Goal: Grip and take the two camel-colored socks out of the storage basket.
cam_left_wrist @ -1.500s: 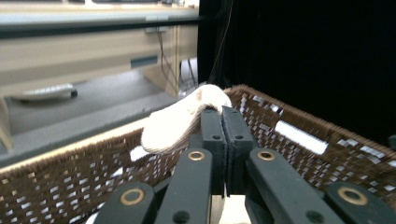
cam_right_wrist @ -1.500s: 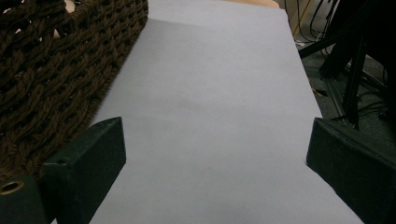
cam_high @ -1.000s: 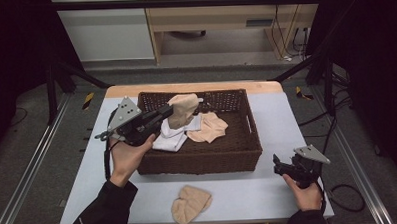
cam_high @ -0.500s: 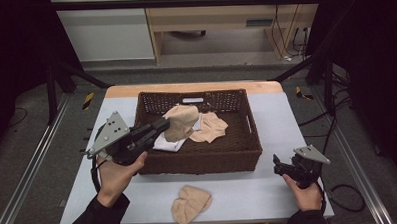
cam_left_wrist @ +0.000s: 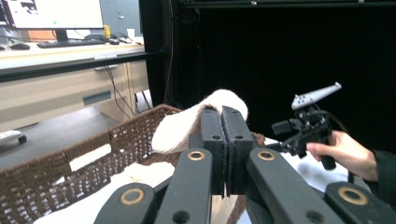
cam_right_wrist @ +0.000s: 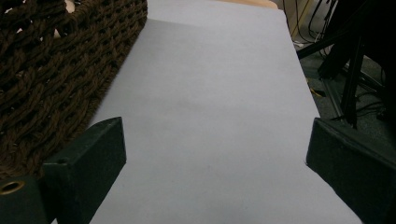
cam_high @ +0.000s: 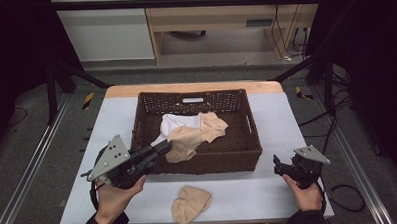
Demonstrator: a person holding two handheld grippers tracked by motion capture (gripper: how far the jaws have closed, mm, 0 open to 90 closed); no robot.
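Two fingers of the left gripper clench a beige sock, now drawn back over the basket's near rim, so removal looks underway. Beside that basket, the right gripper idles, fingers spread, as its own view confirms.

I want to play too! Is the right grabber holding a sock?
No, the right gripper stands with its jaws wide open over the bare table, with nothing between them.
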